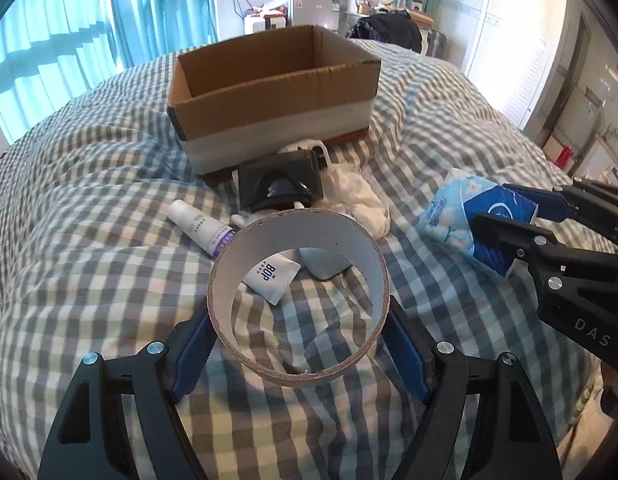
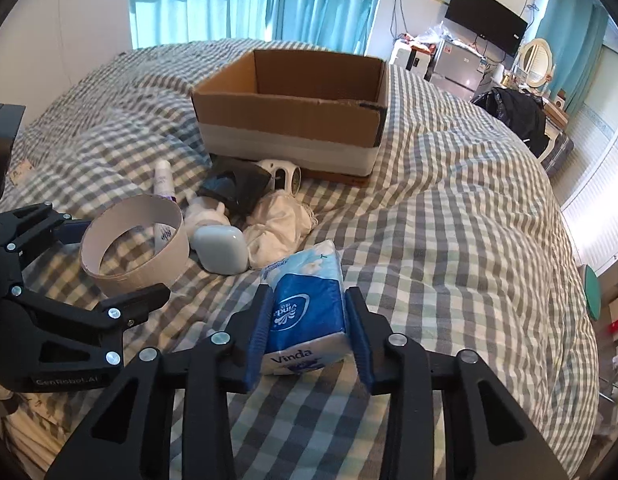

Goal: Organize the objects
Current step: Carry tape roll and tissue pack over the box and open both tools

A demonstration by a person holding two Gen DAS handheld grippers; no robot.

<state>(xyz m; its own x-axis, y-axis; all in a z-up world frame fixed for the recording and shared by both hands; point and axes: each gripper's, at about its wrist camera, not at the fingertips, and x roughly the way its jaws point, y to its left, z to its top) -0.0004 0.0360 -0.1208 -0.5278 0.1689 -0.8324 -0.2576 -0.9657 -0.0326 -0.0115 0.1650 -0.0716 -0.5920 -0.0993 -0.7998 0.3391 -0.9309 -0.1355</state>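
Note:
My left gripper is shut on a wide cardboard tape ring, held above the checked bedspread; the ring also shows in the right wrist view. My right gripper is shut on a blue Vinda tissue pack, which also shows in the left wrist view. An open cardboard box stands on the bed beyond both grippers; in the right wrist view it is straight ahead. Its inside looks empty as far as I see.
Between grippers and box lie a white tube, a BOP sachet, a black item, white cloth, a grey-white case and a small white device. A dresser, fridge and TV stand behind the bed.

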